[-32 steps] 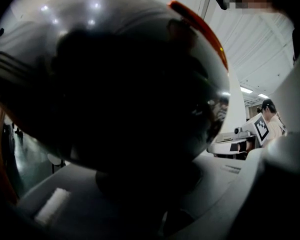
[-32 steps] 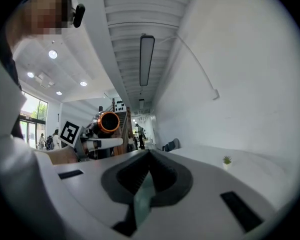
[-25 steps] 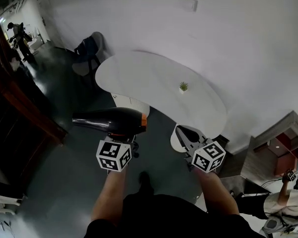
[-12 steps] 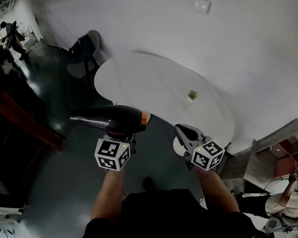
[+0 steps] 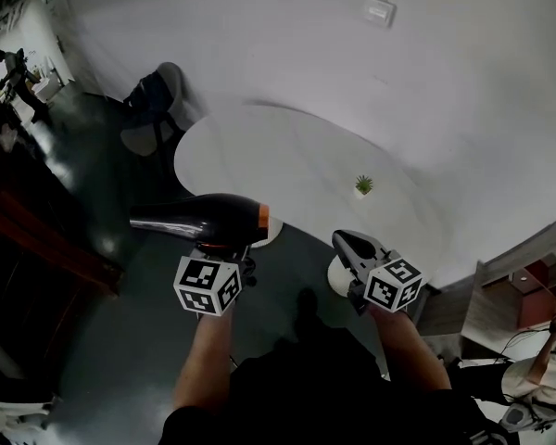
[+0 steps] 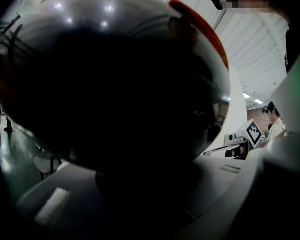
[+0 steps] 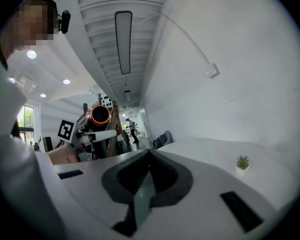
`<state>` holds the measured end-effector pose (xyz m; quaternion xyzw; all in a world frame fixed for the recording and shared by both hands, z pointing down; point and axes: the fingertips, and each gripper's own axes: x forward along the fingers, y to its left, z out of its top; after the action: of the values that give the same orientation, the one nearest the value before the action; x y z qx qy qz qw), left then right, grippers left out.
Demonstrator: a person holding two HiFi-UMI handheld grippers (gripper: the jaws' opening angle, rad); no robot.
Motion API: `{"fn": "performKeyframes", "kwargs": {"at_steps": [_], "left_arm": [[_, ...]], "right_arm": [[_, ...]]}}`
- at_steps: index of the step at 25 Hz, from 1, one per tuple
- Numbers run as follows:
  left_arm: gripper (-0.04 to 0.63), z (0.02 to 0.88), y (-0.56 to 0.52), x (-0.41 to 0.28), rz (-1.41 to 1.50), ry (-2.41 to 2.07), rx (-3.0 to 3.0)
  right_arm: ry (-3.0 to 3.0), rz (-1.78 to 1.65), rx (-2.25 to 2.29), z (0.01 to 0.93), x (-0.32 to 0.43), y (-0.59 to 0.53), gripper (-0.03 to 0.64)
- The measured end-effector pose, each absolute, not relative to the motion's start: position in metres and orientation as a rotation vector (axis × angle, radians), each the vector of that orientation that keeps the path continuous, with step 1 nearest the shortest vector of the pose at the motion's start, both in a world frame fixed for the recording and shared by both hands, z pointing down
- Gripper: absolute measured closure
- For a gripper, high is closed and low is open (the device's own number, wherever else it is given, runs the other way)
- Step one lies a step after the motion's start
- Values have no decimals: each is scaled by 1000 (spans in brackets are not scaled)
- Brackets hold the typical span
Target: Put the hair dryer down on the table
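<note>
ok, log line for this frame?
left gripper: shut on hair dryer | right gripper: shut, empty | hair dryer: not yet on table

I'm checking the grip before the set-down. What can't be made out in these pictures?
- Left gripper view: the hair dryer fills the frame; its handle and the left gripper's pads are lost in shadow.
- Head view: the dryer's body hides its handle.
- Head view: the plant on the table is too small for detail.
</note>
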<state>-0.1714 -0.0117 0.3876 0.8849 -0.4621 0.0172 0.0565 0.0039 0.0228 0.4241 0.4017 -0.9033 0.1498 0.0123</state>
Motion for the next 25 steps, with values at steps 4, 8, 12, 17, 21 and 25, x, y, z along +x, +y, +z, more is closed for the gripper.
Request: {"fn": "performKeyframes", "kwargs": {"at_steps": [4, 8, 12, 17, 21, 25], "left_arm": [[486, 396, -39, -168, 77, -1395, 2654], [486, 403, -78, -160, 92, -1386, 2629], [486, 409, -127, -143, 108, -1362, 2621], [486, 410, -194, -113, 124, -1322, 2628], [486, 417, -239, -94, 133, -1305, 2600], [486, 424, -276, -73, 151, -1282, 2603]], "right_arm": [[-2829, 498, 1238, 430, 6, -13, 604], [-2861, 523, 1195, 435, 1, -57, 604], [-2876, 560, 1149, 445, 2, -106, 604], [-2875, 593, 1136, 449, 23, -172, 604], [-2872, 622, 1100, 454, 35, -213, 604], [-2873, 632, 1050, 461, 40, -241, 604]]}}
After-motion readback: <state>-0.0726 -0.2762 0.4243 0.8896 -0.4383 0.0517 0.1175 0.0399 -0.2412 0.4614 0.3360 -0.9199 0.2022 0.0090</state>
